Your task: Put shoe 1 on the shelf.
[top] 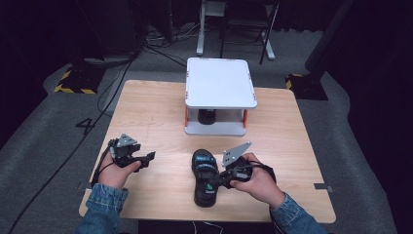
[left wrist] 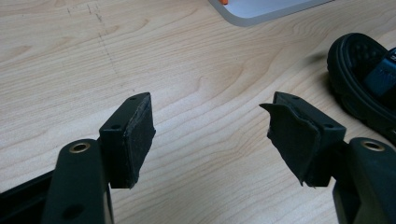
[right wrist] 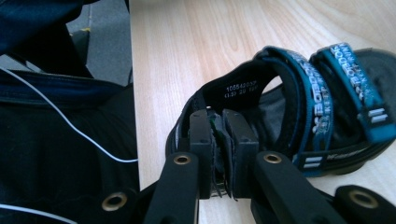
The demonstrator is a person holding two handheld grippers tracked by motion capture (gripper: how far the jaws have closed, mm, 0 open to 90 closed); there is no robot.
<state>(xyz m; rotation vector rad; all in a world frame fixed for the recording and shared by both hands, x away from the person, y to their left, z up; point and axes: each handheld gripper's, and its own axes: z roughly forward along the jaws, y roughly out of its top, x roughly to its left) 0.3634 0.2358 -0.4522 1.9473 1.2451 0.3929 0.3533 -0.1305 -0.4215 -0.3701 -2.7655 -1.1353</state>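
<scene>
Sandal (right wrist: 299,112) heel strap, printed "10554003P", pinched by right hand-held gripper (right wrist: 219,135).

Matt pale wood table (top: 156,122); woven-strap sandal (right wrist: 299,112).

wooden table (top: 146,117), white stand (top: 220,83) (two-tier), sandal (top: 203,178)

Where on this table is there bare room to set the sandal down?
Bare wood lies left of the white stand and right of it. The near middle is crowded: the right gripper pinches the sandal, and the left gripper sits open nearby.
</scene>
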